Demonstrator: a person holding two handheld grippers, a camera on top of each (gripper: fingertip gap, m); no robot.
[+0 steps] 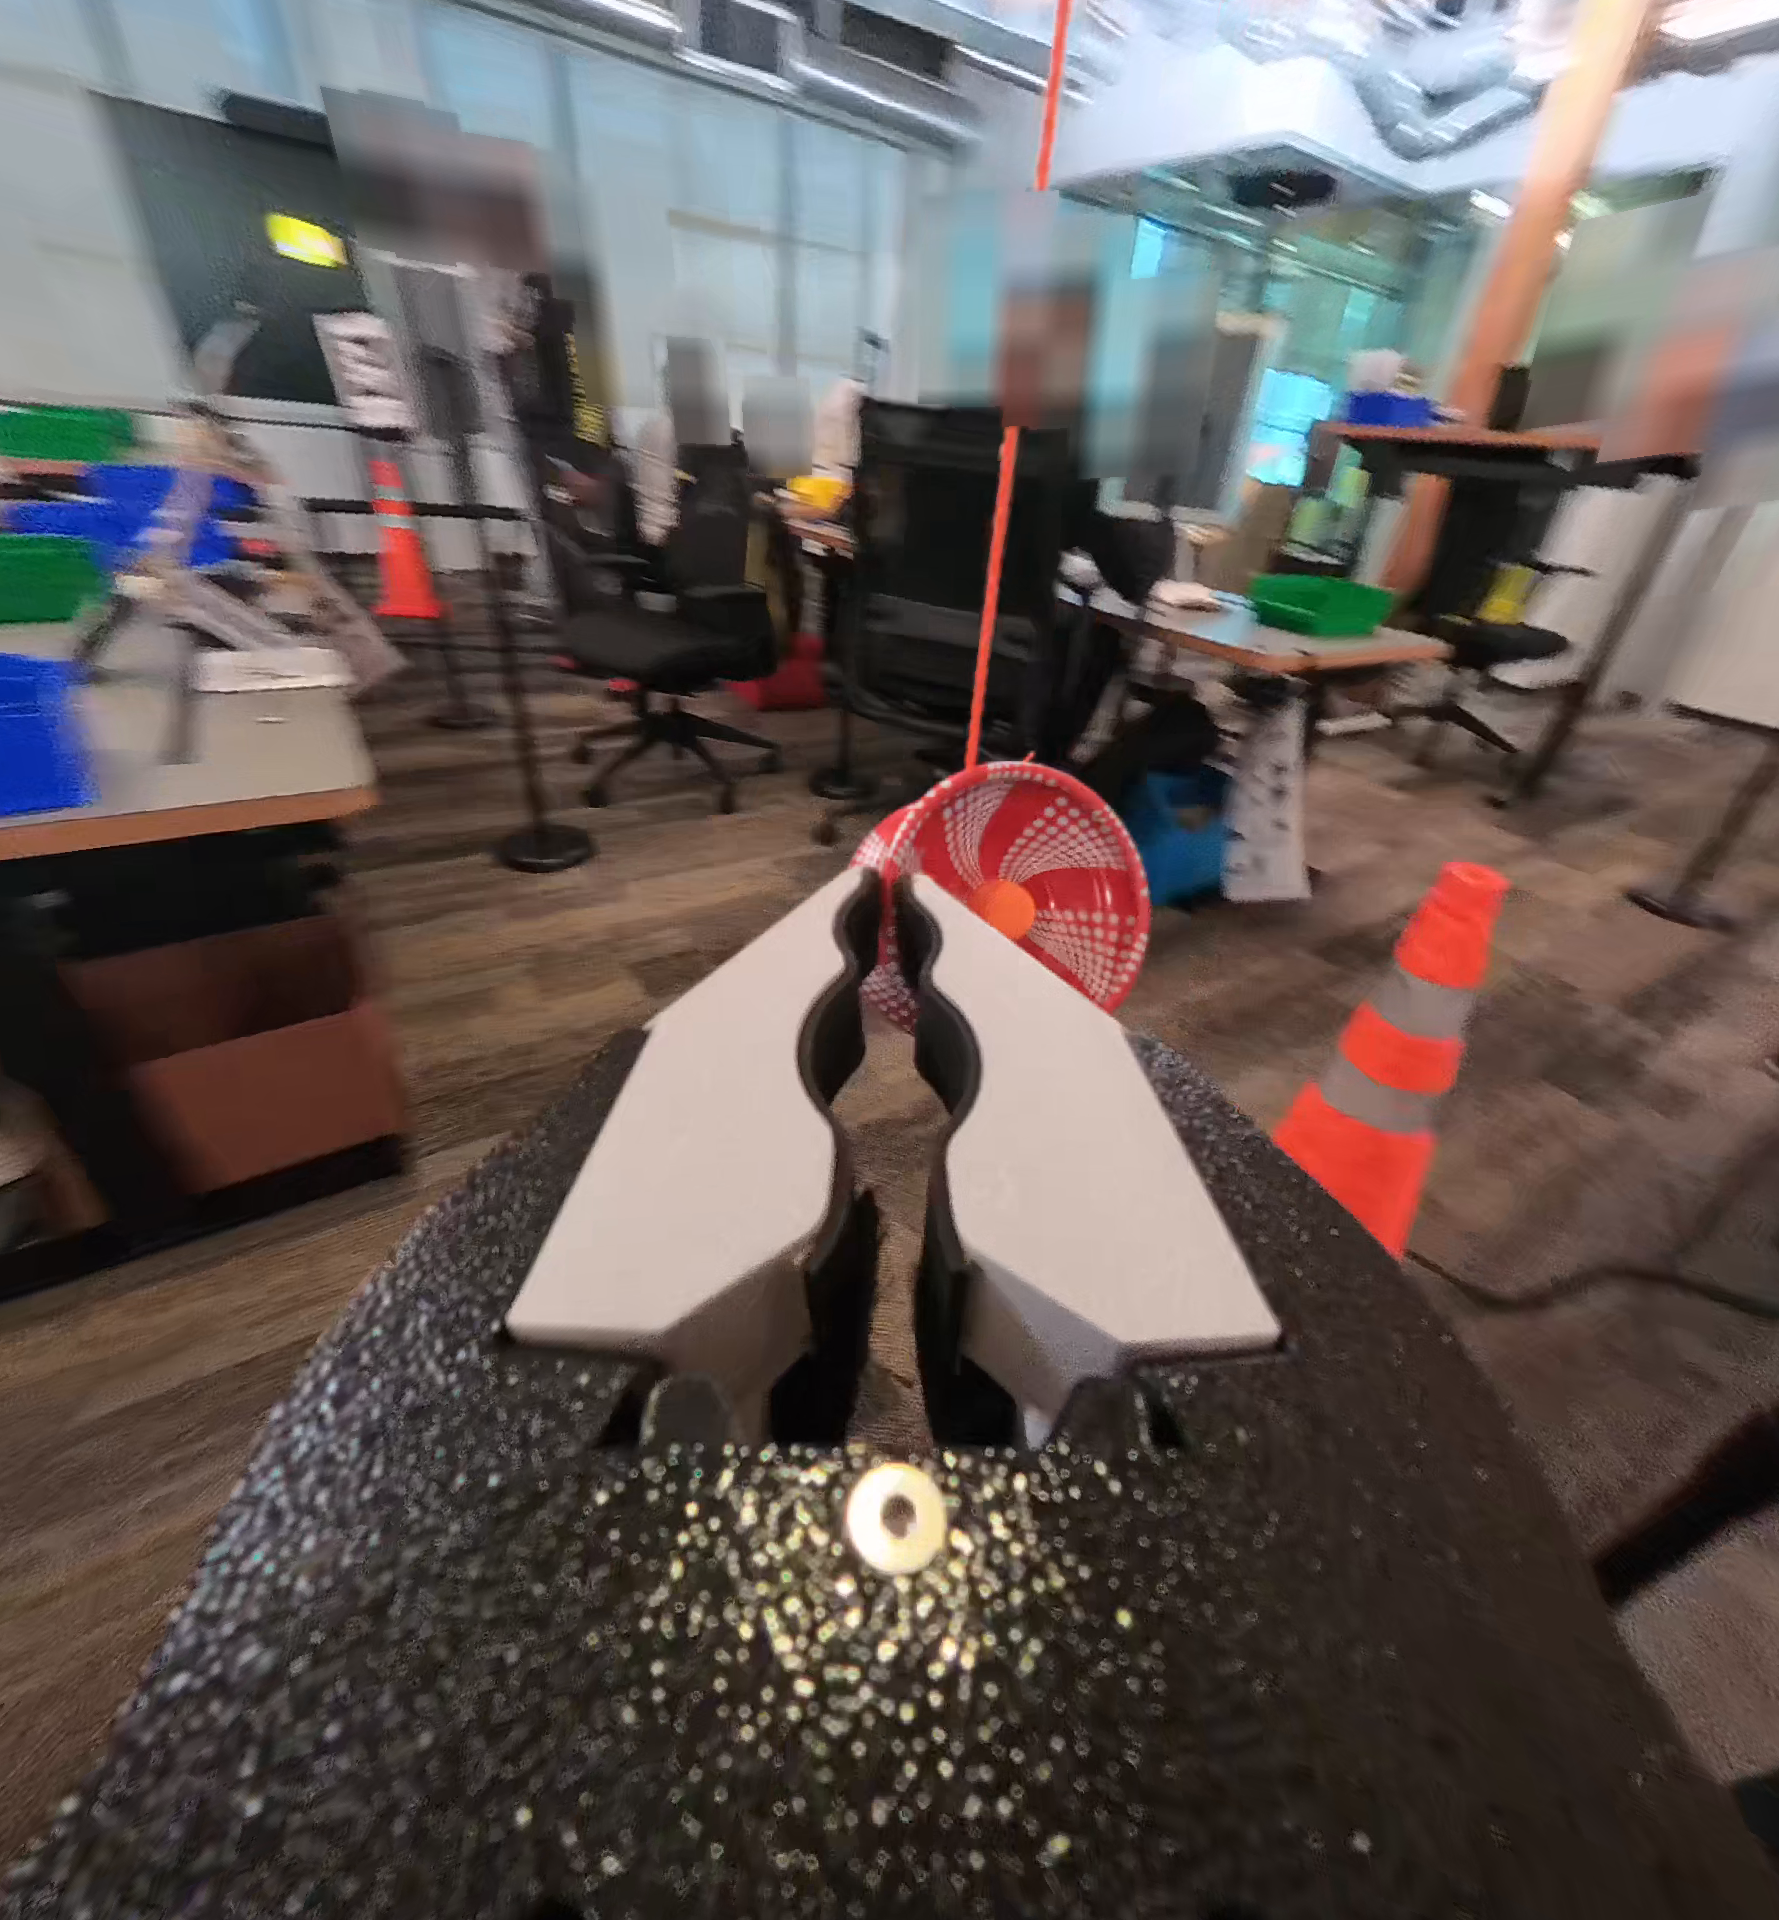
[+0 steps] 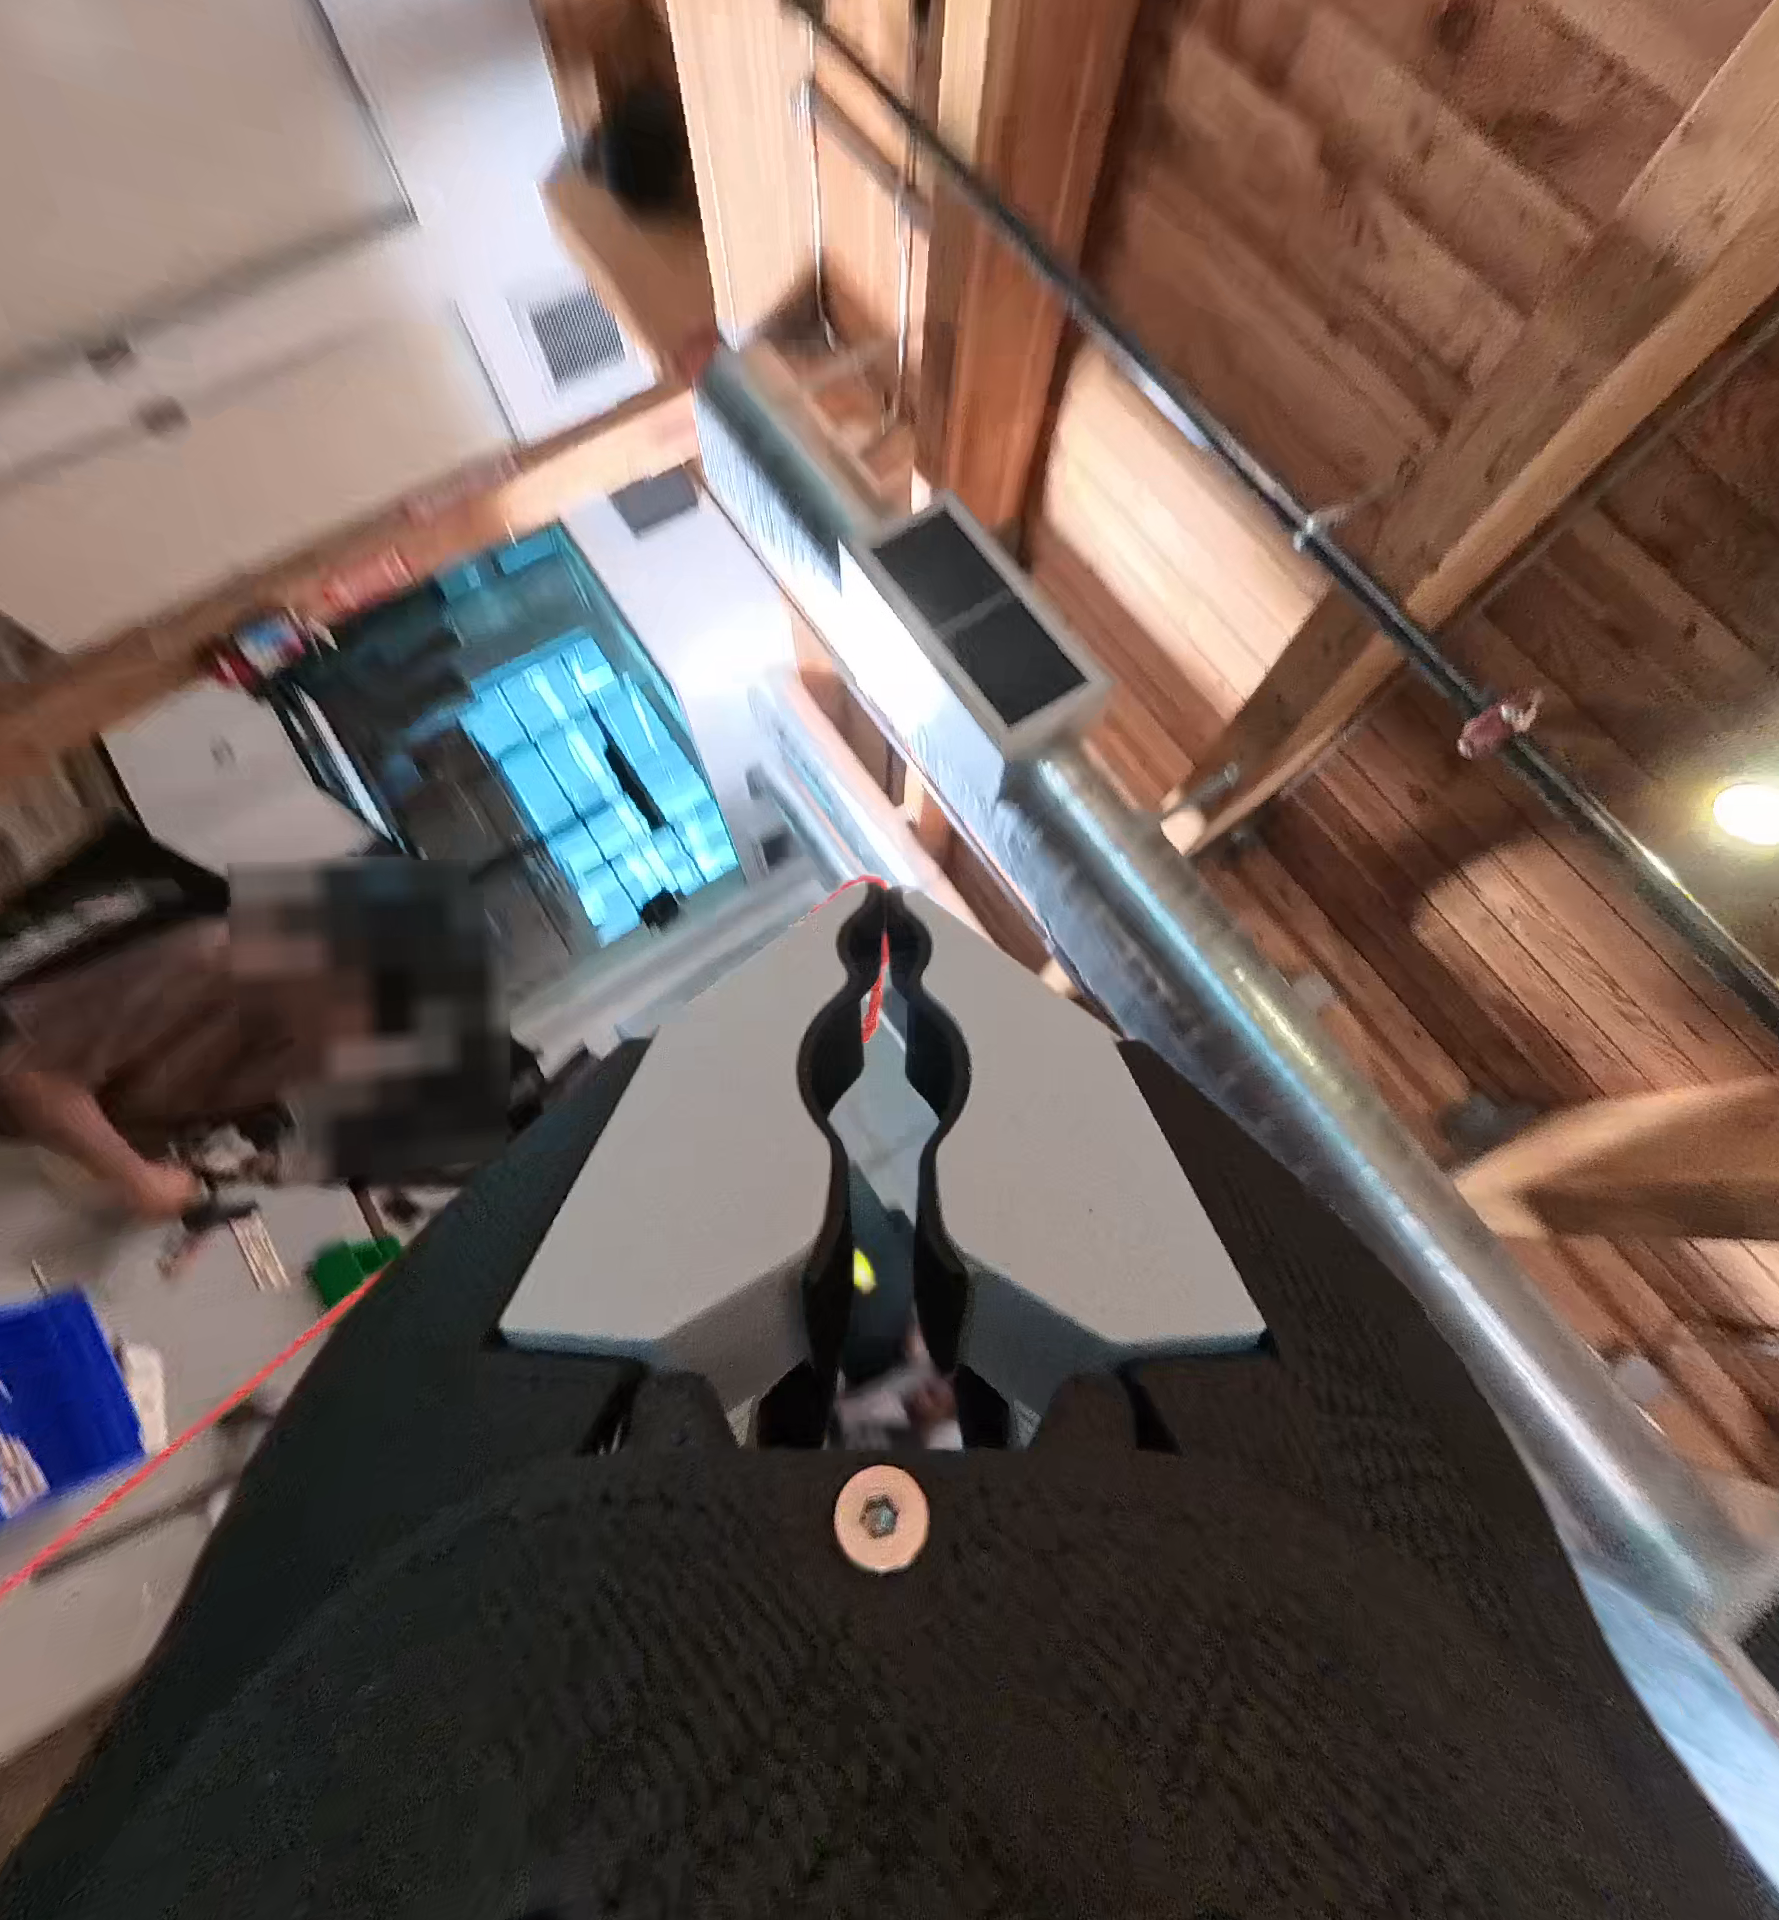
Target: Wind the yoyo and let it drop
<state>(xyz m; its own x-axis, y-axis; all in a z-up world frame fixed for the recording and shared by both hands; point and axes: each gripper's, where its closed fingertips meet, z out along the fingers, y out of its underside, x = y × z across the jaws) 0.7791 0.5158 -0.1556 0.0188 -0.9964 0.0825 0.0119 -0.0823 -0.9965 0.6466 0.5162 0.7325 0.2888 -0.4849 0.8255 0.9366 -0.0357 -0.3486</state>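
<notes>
Across the left wrist view spreads a blurred office floor: desks [image 1: 168, 769] on the left carry blue and green bins [image 1: 2, 738], black chairs [image 1: 677, 634] stand farther back, and two orange cones rise from the carpet, the nearer cone [image 1: 1394, 1070] just right of the gripper. Overhead, in the right wrist view, wooden beams [image 2: 978, 249] and planks fill the upper right, with a silver duct [image 2: 1217, 997] running diagonally below them. A person's arm [image 2: 85, 1122] reaches over a pale table at the left edge, close to another blue bin [image 2: 23, 1413].

Next in size are the tools themselves. The left gripper [image 1: 890, 888] points out level over the floor, its grey fingers [image 1: 719, 1122] drawn nearly together, tips pinching the near rim of the yoyo [image 1: 1030, 883]. The yoyo is red with a white dotted swirl and an orange hub, tilted so one face shows, and it hangs in the air just beyond the tips, above the carpet.

The right gripper [image 2: 885, 899] points up toward the ceiling, clenched on the string [image 2: 872, 992], which passes between its tips.

That red string [image 1: 994, 592] runs straight up from the yoyo and out of the top of the left view; in the right view it also trails down to the lower left.
</notes>
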